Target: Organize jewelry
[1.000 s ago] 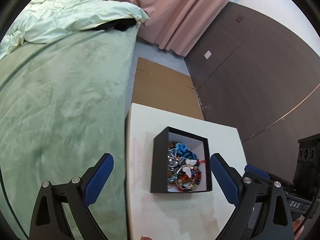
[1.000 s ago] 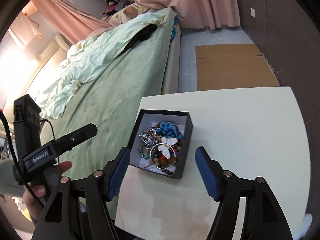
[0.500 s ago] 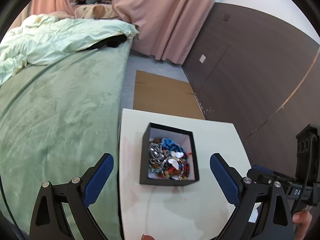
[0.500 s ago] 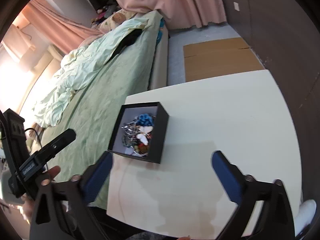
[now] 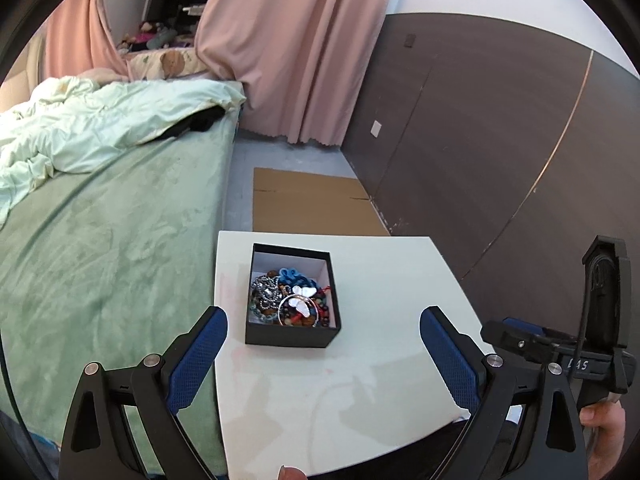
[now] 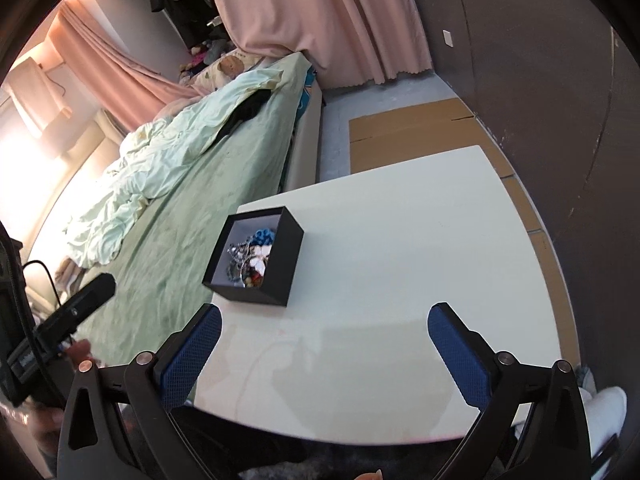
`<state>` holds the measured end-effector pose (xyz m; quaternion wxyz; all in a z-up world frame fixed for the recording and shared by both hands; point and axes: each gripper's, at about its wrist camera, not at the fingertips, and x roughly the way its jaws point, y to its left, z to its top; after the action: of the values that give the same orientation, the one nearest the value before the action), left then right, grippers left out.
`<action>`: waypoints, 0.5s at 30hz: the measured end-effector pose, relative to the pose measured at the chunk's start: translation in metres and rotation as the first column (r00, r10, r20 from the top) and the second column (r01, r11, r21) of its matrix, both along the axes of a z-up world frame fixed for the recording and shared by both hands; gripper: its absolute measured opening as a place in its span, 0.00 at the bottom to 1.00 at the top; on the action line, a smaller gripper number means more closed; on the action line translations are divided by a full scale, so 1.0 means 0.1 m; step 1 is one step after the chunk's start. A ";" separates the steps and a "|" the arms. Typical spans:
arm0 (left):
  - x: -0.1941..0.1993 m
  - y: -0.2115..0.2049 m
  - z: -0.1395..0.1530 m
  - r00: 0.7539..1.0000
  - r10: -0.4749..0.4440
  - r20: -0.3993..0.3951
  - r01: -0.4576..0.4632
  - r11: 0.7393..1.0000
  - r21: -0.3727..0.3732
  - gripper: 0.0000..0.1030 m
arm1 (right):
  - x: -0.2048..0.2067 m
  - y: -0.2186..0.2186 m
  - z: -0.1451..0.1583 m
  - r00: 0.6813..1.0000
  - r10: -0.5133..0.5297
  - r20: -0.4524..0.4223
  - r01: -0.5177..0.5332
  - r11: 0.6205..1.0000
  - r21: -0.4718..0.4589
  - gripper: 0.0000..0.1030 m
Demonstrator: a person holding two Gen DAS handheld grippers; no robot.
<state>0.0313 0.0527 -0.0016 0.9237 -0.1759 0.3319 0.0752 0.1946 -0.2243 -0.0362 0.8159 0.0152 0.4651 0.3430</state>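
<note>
Jewelry (image 5: 291,299) sits in a heap inside a black box (image 5: 289,336). I can see a blue cord, a silver chain, colored beads, a thin ring-shaped bangle and a white butterfly shape, all piled up together. The box has no lid on it and is white on the inside. It stands on a white table (image 5: 380,392), close to the table edge that is next to the bed (image 5: 104,248).

The left gripper (image 5: 323,356) hangs above the near part of the table. Its blue fingers (image 5: 198,360) are spread wide apart and nothing is between them. The box is a little way in front of them, not touching.

The right gripper (image 6: 324,356) is also above the table, more to the side of the box. Its blue fingers (image 6: 460,360) are spread wide too, with only bare table showing between them. They grasp nothing.

From the left view, a hand (image 5: 604,424) holds the right gripper's handle at the far right edge.

The bed has a green cover, and a pale crumpled blanket (image 5: 100,120) lies at its far end. Pink curtains (image 5: 292,52) hang behind it. A flat piece of brown cardboard (image 5: 312,208) lies on the floor past the table, next to a dark wall (image 5: 480,140).
</note>
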 end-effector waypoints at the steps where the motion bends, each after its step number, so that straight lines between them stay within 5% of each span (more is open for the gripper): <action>1: -0.05 -0.04 0.02 1.000 0.004 0.003 -0.004 1.000 0.010 0.94 | -0.04 -0.03 0.01 1.000 -0.003 0.012 0.003 1.000 -0.014 1.00; 15: -0.62 -0.47 0.25 0.999 -0.031 0.029 0.029 0.996 0.089 0.94 | -0.64 -0.44 0.31 0.995 -0.030 0.099 0.032 0.999 -0.011 1.00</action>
<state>-0.0308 0.0062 0.0237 0.9366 -0.1310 0.3167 0.0732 0.1311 -0.2681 -0.0054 0.8433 0.0004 0.4259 0.3277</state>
